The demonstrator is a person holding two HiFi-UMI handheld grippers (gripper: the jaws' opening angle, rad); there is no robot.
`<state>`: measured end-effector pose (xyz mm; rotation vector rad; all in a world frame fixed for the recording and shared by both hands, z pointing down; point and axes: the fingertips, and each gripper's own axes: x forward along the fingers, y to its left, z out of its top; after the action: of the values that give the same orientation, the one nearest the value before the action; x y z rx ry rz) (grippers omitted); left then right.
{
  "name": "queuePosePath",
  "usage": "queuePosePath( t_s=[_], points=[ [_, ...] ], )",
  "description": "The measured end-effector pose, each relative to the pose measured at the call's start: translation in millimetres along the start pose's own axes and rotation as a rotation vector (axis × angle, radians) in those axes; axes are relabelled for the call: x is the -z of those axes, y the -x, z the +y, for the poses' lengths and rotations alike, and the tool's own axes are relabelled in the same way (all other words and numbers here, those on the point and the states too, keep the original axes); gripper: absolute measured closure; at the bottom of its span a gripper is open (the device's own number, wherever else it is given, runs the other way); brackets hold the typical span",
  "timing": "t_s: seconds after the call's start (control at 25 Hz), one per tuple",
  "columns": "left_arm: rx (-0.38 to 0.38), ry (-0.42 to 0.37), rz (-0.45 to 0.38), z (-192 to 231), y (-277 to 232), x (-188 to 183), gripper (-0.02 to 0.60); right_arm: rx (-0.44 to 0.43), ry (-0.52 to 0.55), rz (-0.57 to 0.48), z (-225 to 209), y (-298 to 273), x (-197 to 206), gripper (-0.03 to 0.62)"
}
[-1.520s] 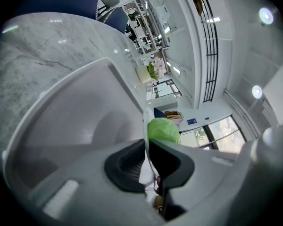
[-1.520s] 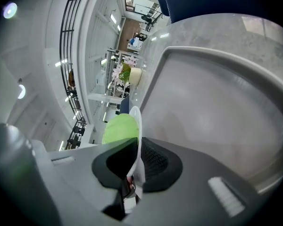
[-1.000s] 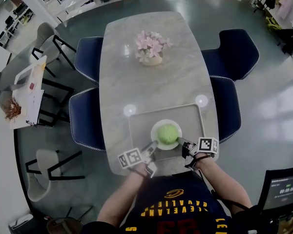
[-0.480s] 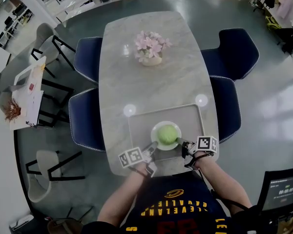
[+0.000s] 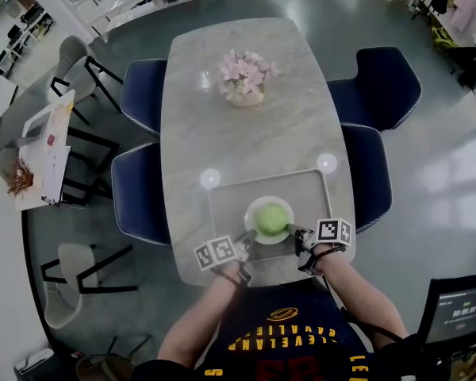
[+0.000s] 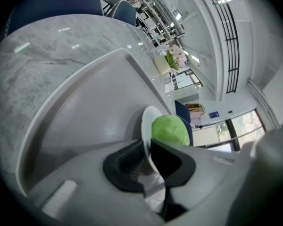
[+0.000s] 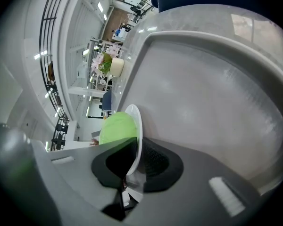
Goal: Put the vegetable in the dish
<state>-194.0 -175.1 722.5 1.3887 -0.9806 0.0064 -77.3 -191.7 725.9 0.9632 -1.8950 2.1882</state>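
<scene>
Left gripper [image 5: 243, 247] and right gripper [image 5: 295, 234] each clamp the dish [image 5: 252, 230] rim, cabbage [image 5: 271, 217] inside.

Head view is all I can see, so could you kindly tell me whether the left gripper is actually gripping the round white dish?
Observer: Yes, the left gripper is shut on the rim of the round white dish, with one jaw on each side of it.
Operator: Thank you. And the right gripper?
Observer: The right gripper is likewise shut on the opposite rim.
Operator: Does either one press the round green vegetable?
Observer: Each inner jaw reaches up to the round green vegetable. I cannot tell whether they touch it.
</scene>
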Motion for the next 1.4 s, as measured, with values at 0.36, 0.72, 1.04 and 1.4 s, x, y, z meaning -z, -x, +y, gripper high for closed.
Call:
queuePosePath(
  t_s=[0.36,0.72,1.04,1.4],
  points=[
    [-0.059,-0.063,0.011,1.4,-1.7,-1.9,0.534,0.123,0.093,0.016,-2.4,0.2,1.7,0.537],
    [-0.12,-0.098,0.035,6.6,-4.7,-1.4,0.529,0.171,0.15,0.042,-4.2,-0.8,3.0,0.536],
    [-0.176,-0.157,0.057,9.7,-5.0,-1.6,0.525,0.244,0.26,0.053,-4.6,2.3,3.8,0.511],
    [-0.219,-0.261,0.068,11.6,-2.8,-0.5,0.519,0.273,0.332,-0.001,-2.5,13.8,-6.6,0.523]
  ],
)
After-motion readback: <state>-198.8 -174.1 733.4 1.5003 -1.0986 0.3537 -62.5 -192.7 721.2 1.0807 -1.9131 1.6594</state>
